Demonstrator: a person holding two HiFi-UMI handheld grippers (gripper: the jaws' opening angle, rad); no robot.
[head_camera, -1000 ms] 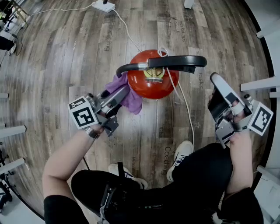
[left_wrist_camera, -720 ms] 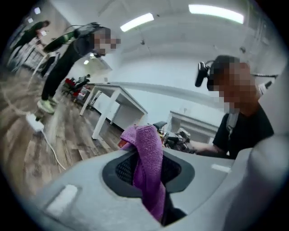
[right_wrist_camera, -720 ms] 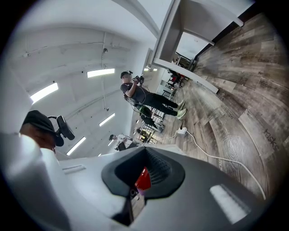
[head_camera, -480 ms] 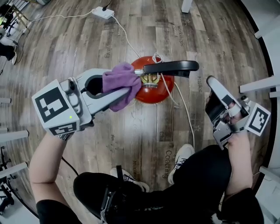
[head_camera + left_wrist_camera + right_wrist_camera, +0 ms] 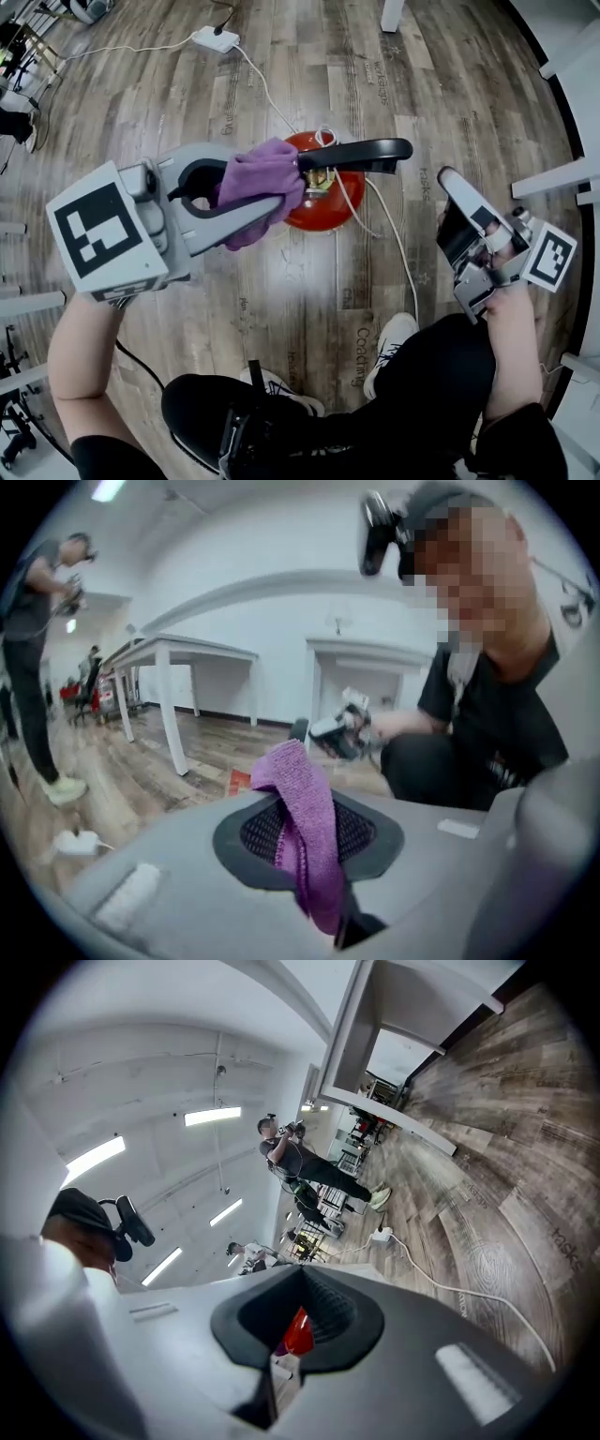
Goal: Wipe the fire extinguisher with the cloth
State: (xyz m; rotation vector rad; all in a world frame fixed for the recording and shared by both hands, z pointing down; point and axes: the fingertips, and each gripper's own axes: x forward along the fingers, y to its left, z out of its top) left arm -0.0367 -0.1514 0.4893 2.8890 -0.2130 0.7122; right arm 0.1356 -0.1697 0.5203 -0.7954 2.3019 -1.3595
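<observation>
A red fire extinguisher stands on the wooden floor, its black handle pointing right. My left gripper is held high over its left side, shut on a purple cloth. The cloth bunches at the handle's left end; I cannot tell whether it touches. In the left gripper view the cloth hangs pinched between the jaws of the left gripper. My right gripper hovers to the extinguisher's right, shut and empty. In the right gripper view, a sliver of the red extinguisher shows past that gripper.
A white power strip lies at the back, and its white cable runs past the extinguisher. White table legs stand at the right. My shoes are close in front. Another person stands beside white tables.
My left gripper has risen with the cloth from beside the extinguisher's body to the level of the handle, and has rolled. The right gripper has stayed in place.
</observation>
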